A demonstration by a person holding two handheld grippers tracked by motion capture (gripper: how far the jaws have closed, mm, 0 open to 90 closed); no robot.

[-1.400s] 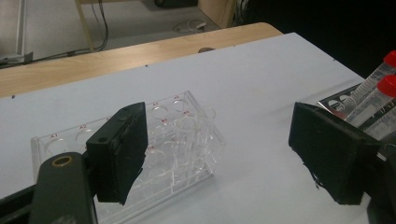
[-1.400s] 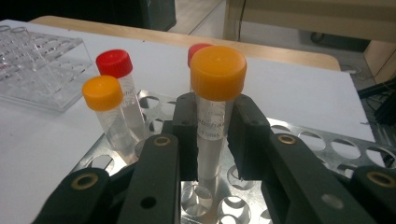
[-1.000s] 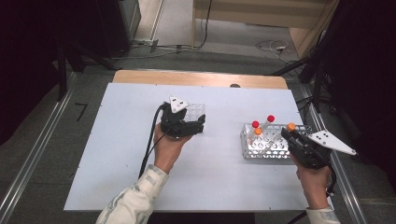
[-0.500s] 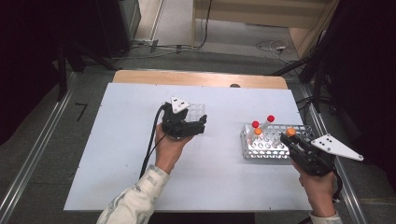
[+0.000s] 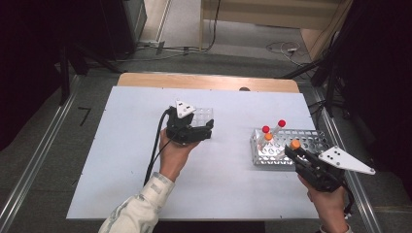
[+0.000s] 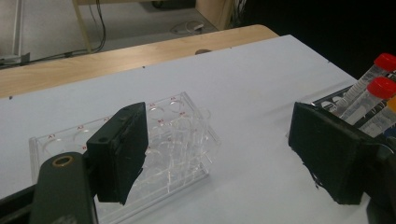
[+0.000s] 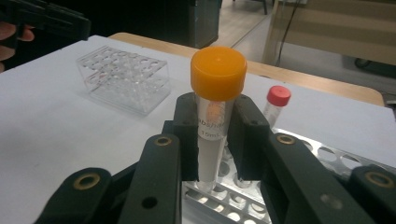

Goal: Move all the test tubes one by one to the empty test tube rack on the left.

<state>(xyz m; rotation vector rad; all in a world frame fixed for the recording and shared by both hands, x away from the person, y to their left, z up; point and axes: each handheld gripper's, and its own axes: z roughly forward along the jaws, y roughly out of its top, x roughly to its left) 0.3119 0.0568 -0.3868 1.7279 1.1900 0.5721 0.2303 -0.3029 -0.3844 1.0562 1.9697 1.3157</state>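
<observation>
My right gripper (image 5: 296, 153) is shut on a clear tube with an orange cap (image 5: 295, 144), held upright just over the near edge of the metal tube rack (image 5: 311, 141). In the right gripper view the tube (image 7: 218, 74) stands between the pads (image 7: 187, 135), its tip above the rack's holes (image 7: 327, 158). Two red-capped tubes (image 5: 282, 123) and another orange-capped one (image 5: 268, 137) lean in the rack. My left gripper (image 5: 204, 130) is open at the near side of a clear plastic well rack (image 5: 201, 116), with nothing between its pads (image 6: 123, 154).
The white table top (image 5: 121, 160) rests on a wooden board (image 5: 209, 81) at the far edge. A cable (image 5: 156, 145) trails from the left gripper toward the person. Metal rails run along both sides of the table. The red-capped tubes (image 6: 385, 60) show beyond the left gripper's right jaw.
My right gripper has drawn back toward the person and slightly up, carrying the orange-capped tube away from the rack's middle. The left hand has stayed still.
</observation>
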